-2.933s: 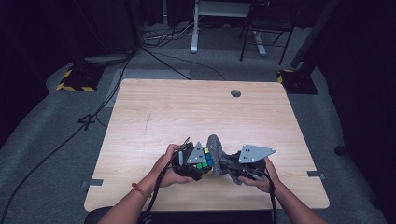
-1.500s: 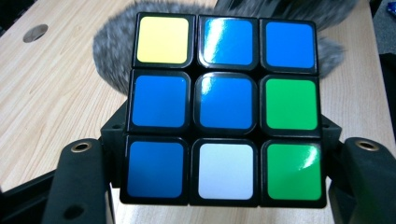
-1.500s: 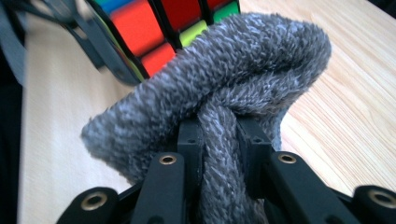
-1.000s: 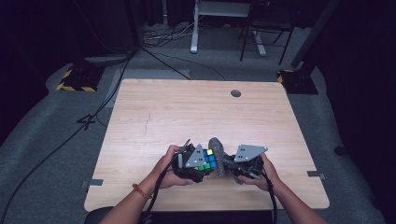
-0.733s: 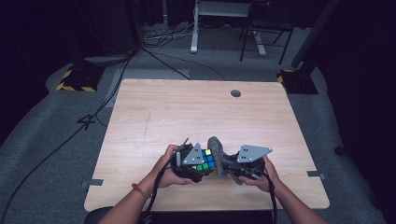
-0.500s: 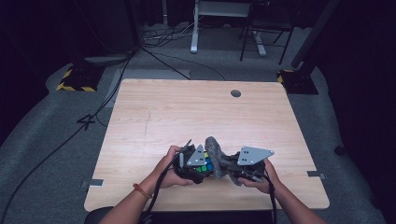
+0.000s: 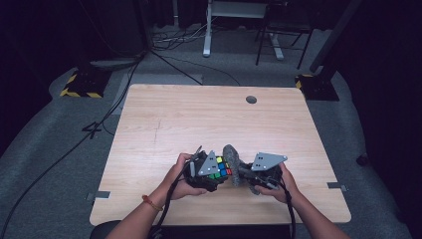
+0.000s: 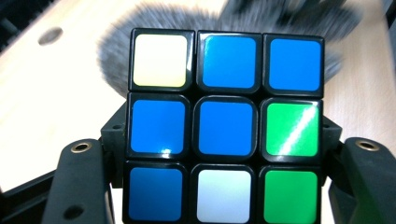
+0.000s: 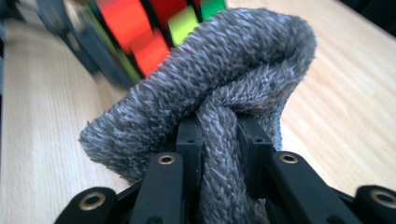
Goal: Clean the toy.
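- Puzzle cube (image 7: 218, 169) held just above the near middle of the wooden surface (image 7: 199, 119), clamped from both sides by the fingers (image 8: 79, 182) of the left gripper (image 7: 206, 172) — blue-centred face turned toward that gripper's camera, with one pale yellow, one white and two green stickers on it.
- Grey fuzzy cloth (image 9: 219, 79) pinched in a folded bunch by the right gripper (image 9: 217, 140), fingers closed tight on the fold; in the high view, cloth (image 7: 232, 169) pressed right against the cube's right-hand side.
- Step in hand, by the look of it: wiping the cube's faces with the cloth.
- Keep the left-hand clamp firm and square on the middle layer, so that rubbing pressure turns no layer and twists nothing out of the grip.
- Rub with the broad rounded loop of the cloth, not the hard finger tips — plastic on stickers could scuff.
- Press lightly, with short strokes across the face and along the black grooves between tiles, where dirt would sit.
- Rotate the left wrist to present a fresh face rather than reaching the cloth round behind.
- Stay low over the surface: a slip then means a short drop.
- Mind the two cables near the wrists; no snagging while turning.
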Action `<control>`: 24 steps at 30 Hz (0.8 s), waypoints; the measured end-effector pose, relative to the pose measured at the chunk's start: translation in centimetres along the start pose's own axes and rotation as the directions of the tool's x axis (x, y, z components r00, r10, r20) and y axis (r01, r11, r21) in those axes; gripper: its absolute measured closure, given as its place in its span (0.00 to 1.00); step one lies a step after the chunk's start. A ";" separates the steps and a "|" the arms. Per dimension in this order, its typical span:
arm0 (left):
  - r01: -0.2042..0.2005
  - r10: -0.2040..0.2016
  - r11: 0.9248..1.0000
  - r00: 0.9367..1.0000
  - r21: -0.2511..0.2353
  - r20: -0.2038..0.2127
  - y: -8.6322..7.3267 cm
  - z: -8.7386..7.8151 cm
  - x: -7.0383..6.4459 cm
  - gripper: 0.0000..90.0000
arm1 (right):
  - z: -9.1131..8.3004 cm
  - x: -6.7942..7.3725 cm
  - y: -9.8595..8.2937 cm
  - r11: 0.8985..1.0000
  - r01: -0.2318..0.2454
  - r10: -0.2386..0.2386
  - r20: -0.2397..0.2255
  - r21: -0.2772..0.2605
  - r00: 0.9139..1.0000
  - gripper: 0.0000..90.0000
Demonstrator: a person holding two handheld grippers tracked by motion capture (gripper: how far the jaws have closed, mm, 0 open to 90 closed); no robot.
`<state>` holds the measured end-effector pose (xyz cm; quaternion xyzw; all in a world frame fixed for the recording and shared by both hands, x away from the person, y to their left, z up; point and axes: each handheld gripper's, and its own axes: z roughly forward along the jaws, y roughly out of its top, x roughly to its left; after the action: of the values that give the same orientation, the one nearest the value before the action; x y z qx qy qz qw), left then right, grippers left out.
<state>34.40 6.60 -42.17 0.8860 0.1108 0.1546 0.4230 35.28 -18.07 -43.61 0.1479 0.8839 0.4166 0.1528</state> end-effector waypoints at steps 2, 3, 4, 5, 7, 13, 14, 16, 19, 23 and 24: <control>-0.008 0.008 1.000 1.000 -0.018 -0.001 0.1 -0.3 0.0 0.37 | 0.2 -0.1 0.0 1.000 -0.017 0.016 -0.021 -0.006 1.000 0.82; -0.009 0.009 1.000 1.000 -0.025 0.006 0.0 -0.3 -0.1 0.37 | 0.2 0.0 0.0 1.000 -0.024 0.023 -0.030 -0.013 0.999 0.82; -0.008 0.009 1.000 1.000 -0.027 0.015 0.0 -0.3 0.0 0.37 | 0.2 0.1 0.1 1.000 -0.023 0.022 -0.034 -0.017 0.999 0.82; -0.007 0.007 1.000 1.000 -0.026 0.018 0.0 -0.2 0.0 0.37 | 0.1 0.1 0.2 0.999 -0.025 0.024 -0.051 -0.031 0.998 0.82; -0.021 0.021 1.000 1.000 -0.017 0.014 0.0 -0.1 -0.1 0.36 | -0.1 0.3 0.4 0.998 -0.028 0.025 -0.053 -0.048 0.998 0.82; -0.043 0.043 0.998 0.999 0.039 0.012 -0.2 0.6 -0.5 0.35 | -1.0 0.3 0.6 0.989 -0.061 0.046 -0.114 -0.137 0.992 0.82; -0.040 0.040 0.999 0.999 0.036 0.014 -0.2 0.6 -0.5 0.34 | -1.1 0.4 0.7 0.987 -0.059 0.040 -0.127 -0.147 0.991 0.82; -0.038 0.037 0.999 0.999 0.029 0.021 -0.2 0.6 -0.3 0.34 | -1.2 0.8 1.0 0.990 -0.027 0.014 -0.095 -0.137 0.995 0.82; -0.028 0.028 0.999 0.999 0.024 0.031 -0.2 0.6 -0.2 0.34 | -1.3 0.8 1.0 0.989 -0.026 0.012 -0.096 -0.147 0.995 0.82; -0.012 0.010 1.000 0.998 0.026 0.058 -0.2 0.8 -0.1 0.34 | -1.1 1.2 1.1 0.992 0.008 -0.019 -0.083 -0.125 0.996 0.82; -0.014 0.012 0.999 0.999 0.039 0.049 -0.2 1.0 -0.3 0.35 | -0.9 1.2 1.0 0.993 0.017 -0.026 -0.080 -0.117 0.996 0.82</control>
<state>34.46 5.97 -42.98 0.8983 0.0978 0.1336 0.4069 33.94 -17.60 -42.40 0.1121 0.8652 0.4713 0.1294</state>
